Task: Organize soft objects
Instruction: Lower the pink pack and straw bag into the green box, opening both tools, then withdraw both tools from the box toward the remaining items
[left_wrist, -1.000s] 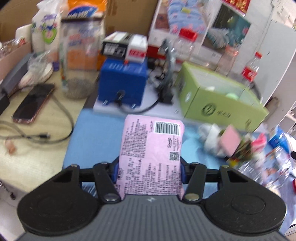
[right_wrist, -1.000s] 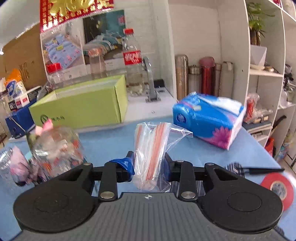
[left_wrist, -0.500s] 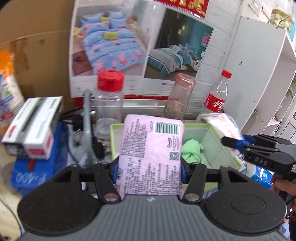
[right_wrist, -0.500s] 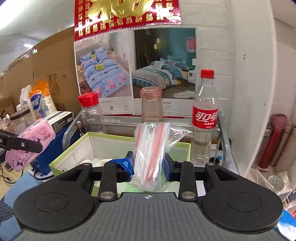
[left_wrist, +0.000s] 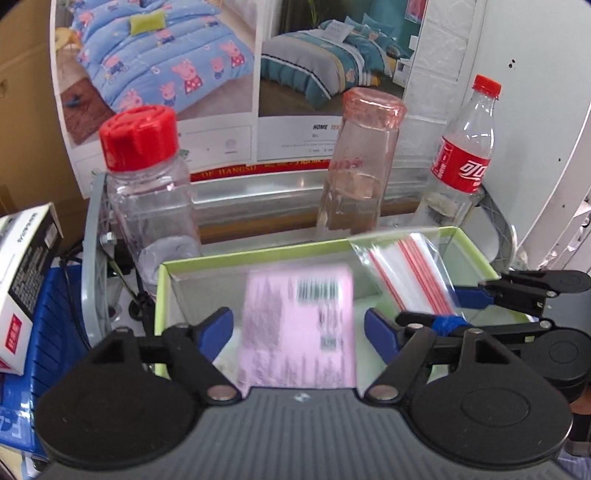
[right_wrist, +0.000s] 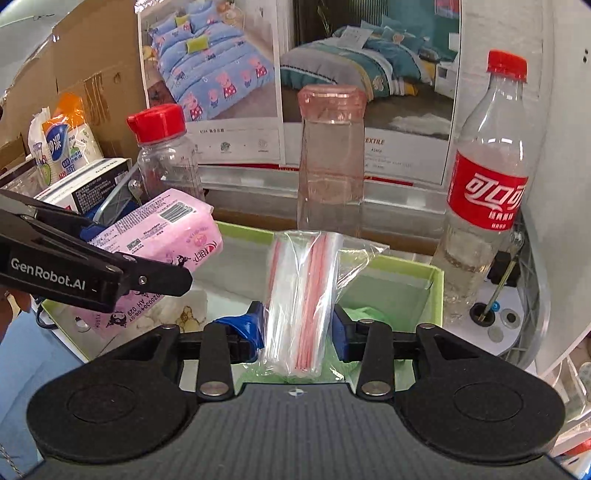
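My left gripper (left_wrist: 298, 328) is open over the green box (left_wrist: 258, 256). The pink tissue pack (left_wrist: 297, 328) is blurred between its spread fingers, no longer clamped. In the right wrist view the pack (right_wrist: 162, 240) hangs tilted at the box's left end beside the left gripper's fingers (right_wrist: 92, 273). My right gripper (right_wrist: 298, 330) is shut on a clear bag of red-striped zip bags (right_wrist: 303, 295), held over the box (right_wrist: 436, 291). The bag (left_wrist: 410, 273) and right gripper (left_wrist: 458, 306) also show in the left wrist view. A green soft thing (right_wrist: 369, 317) lies in the box.
Behind the box stand a red-capped clear jar (left_wrist: 147, 192), a pink-capped bottle (left_wrist: 358, 166) and a cola bottle (left_wrist: 461, 158). A blue device with a boxed item (left_wrist: 26, 273) is left. A white shelf panel (left_wrist: 535, 129) stands at right.
Both grippers moved closer over the green box. My left gripper opened and the pink pack is slipping free of it. The right gripper still holds the zip bags.
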